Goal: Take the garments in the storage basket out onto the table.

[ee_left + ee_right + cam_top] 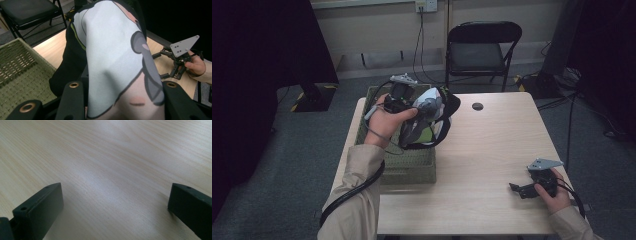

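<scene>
A black garment with a white, grey and pink print (432, 117) hangs above the right side of a green woven basket (412, 170). My left gripper (418, 108) is shut on it, with the printed cloth (112, 57) bunched between the jaws and draping over them. In the left gripper view my left gripper (122, 100) sits at the bottom edge, and the basket (17, 67) lies below to the left. My right gripper (518, 190) rests low on the table's front right, open, with bare wood between its jaws (115, 195).
The light wooden table (492, 150) has a round cable hole (477, 106) near its far edge. A black folding chair (479, 50) stands behind the table. Dark curtains hang at left and right. The right gripper (176, 62) appears beyond the cloth.
</scene>
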### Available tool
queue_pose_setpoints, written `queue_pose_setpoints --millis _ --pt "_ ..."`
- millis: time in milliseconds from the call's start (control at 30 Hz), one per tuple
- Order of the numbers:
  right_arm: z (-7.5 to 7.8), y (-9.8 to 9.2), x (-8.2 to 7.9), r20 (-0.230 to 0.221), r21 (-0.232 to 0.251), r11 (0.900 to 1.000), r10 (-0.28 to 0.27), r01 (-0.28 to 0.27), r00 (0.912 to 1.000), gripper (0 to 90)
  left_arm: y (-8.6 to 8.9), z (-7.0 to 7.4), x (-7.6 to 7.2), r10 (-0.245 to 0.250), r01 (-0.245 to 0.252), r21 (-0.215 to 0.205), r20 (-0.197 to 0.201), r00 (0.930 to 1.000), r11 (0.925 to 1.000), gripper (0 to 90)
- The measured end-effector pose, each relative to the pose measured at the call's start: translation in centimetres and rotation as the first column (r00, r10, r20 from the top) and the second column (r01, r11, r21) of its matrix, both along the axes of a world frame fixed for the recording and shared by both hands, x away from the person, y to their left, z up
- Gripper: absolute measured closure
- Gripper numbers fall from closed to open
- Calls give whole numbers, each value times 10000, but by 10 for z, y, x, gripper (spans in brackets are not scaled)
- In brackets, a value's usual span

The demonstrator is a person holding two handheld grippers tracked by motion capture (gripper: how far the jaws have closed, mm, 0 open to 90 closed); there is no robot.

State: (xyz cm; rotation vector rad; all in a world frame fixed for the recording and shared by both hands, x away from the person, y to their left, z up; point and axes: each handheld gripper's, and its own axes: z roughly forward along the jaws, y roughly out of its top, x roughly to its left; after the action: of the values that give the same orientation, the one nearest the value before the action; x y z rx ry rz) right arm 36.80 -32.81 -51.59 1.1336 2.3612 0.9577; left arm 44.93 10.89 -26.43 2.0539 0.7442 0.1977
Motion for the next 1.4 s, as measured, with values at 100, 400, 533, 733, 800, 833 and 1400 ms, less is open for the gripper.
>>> queue_pose_setpoints --millis 100,400,533,733,800,833,1400 --pt "0 0 0 3 1 10000 1 -1 10000 0 -6 1 0 -139 140 -104 15 9999 9998 574" --pt "0 0 0 -5 5 10000 -2 2 10000 0 -27 2 1 -557 558 -236 49 9984 9982 574" --pt "0 0 0 3 1 10000 6 -6 10000 0 -36 1 1 -711 712 -327 46 9975 9969 574" --pt "0 0 0 -2 3 10000 -1 1 10000 0 -49 0 0 -987 987 -505 23 9951 9938 573" --pt "0 0 0 -4 2 10000 -1 1 10000 0 -54 -1 1 -1055 1054 -527 6 9944 9930 574" --pt "0 0 0 -5 4 10000 -2 2 10000 0 -56 -2 0 -1104 1102 -537 -2 9939 9925 574" --pt "0 0 0 0 4 10000 -1 1 10000 0 -92 -16 -1 -1796 1774 -1056 -115 9837 9785 573"
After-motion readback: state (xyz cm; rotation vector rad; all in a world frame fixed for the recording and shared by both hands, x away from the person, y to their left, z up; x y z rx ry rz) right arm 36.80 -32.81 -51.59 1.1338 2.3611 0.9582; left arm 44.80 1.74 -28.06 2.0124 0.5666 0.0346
